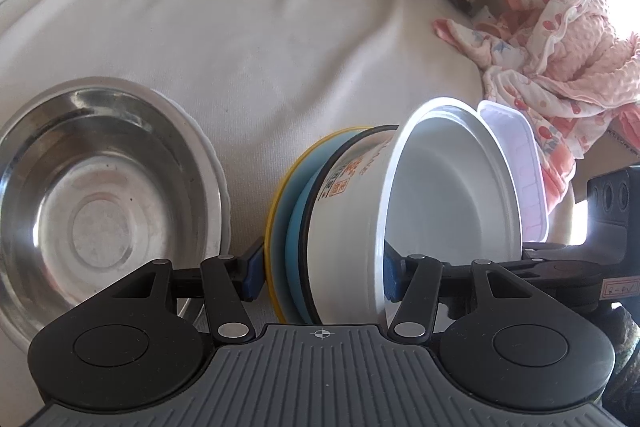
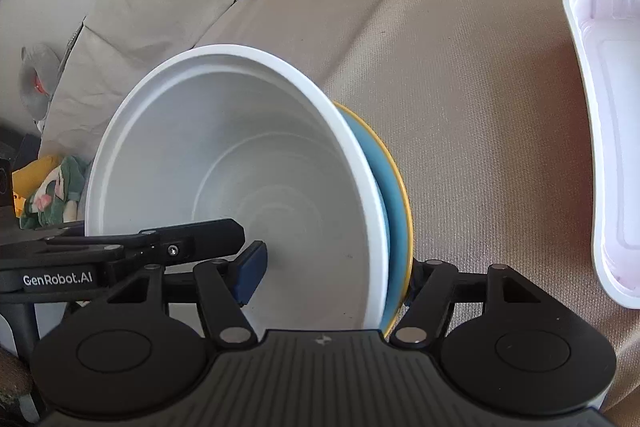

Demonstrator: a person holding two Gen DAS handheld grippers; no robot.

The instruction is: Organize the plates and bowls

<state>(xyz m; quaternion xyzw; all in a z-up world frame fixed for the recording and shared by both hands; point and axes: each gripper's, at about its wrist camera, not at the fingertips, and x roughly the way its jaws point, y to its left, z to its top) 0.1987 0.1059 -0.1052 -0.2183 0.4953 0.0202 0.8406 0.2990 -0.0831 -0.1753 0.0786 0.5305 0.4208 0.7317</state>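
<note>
**On the sofa, one stack made, loose pieces left**

On the cloth-covered sofa (image 1: 280, 39) we see a white bowl (image 1: 448, 195) nested in a blue dish (image 1: 290, 223) with a yellow rim. The pair is tipped on its side, mouth toward the right. We judge this stack as the finished part of the job.

Still apart from it are a steel bowl (image 1: 104, 187) on the left, with a white rim showing under its far edge, and a white tray (image 1: 516, 171) lying just behind the stack. We judge the task to be about halfway, with these yet to be gathered.

The left gripper (image 1: 323, 273) straddles the stack from end to end. One of its fingers (image 1: 254, 271) is by the yellow rim and the other is at the bowl's mouth. The right gripper (image 2: 332, 279) has one finger inside the bowl and the other hidden behind the dish. Both sets of fingers stand well apart, but we cannot tell whether either presses on the stack.

Only the left view shows the steel bowl, the printed label on the white bowl's outside, and pink clothes (image 1: 560, 67) at the far right. Only the right view looks straight into the white bowl, which is empty, and shows the tray's pinkish inside and a green floral cloth (image 2: 52, 187) at the left edge.
</note>
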